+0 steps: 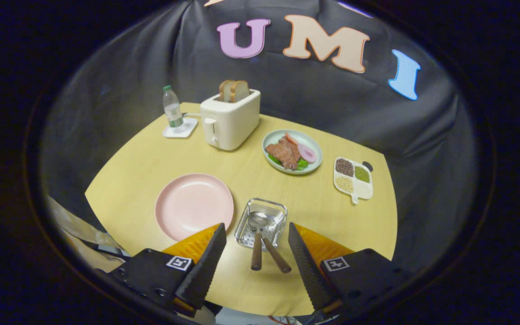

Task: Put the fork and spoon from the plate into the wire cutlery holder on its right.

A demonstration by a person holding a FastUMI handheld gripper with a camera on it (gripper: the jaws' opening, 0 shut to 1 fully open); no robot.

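On the yellow round table [151, 158], the wire cutlery holder [261, 222] near the front edge holds both fork and spoon [257, 220], wooden handles [266, 257] sticking out between the gripper [256, 246] fingers, spread wide, touching nothing. The pink plate [194, 206] lies just left.

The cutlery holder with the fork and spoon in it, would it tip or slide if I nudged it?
The cutlery holder looks low and wide, so tipping seems unlikely. It is thin perforated metal on a smooth table, so it would probably slide easily. The wooden handles overhang its near edge, so they may swing. The gripper hangs open above.
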